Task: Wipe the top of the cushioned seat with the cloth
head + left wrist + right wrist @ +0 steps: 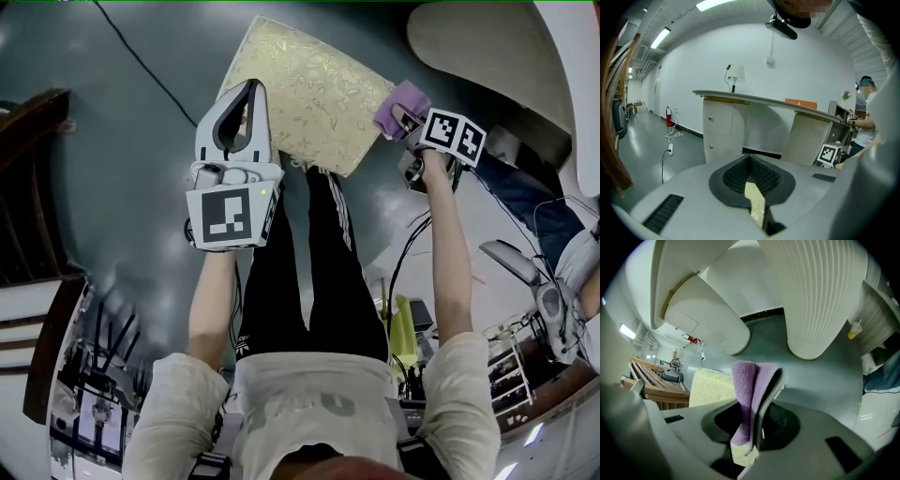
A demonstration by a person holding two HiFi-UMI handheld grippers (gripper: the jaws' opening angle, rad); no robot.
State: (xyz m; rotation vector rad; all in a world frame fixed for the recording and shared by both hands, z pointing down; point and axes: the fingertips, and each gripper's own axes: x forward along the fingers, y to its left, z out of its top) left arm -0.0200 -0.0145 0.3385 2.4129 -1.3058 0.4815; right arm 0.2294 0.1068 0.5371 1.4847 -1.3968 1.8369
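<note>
The cushioned seat (pixel 300 89) is a pale gold patterned square on the grey floor, at the top centre of the head view. My right gripper (pixel 405 117) is shut on a folded purple cloth (pixel 405 97) and sits by the seat's right corner. In the right gripper view the cloth (pixel 752 390) stands up between the jaws of the right gripper (pixel 750 427), with the seat (pixel 710 387) to its left. My left gripper (pixel 251 86) is shut with nothing in it and hangs over the seat's left edge. A sliver of the seat (pixel 756 206) shows through the left gripper (pixel 751 164).
White ribbed rounded counters (pixel 487 47) stand past the seat at top right. A dark wooden bench (pixel 33 187) lies at the left, and a black cable (pixel 141 61) crosses the floor. Another person (pixel 562 234) sits at the right. My legs in black trousers (pixel 309 272) reach towards the seat.
</note>
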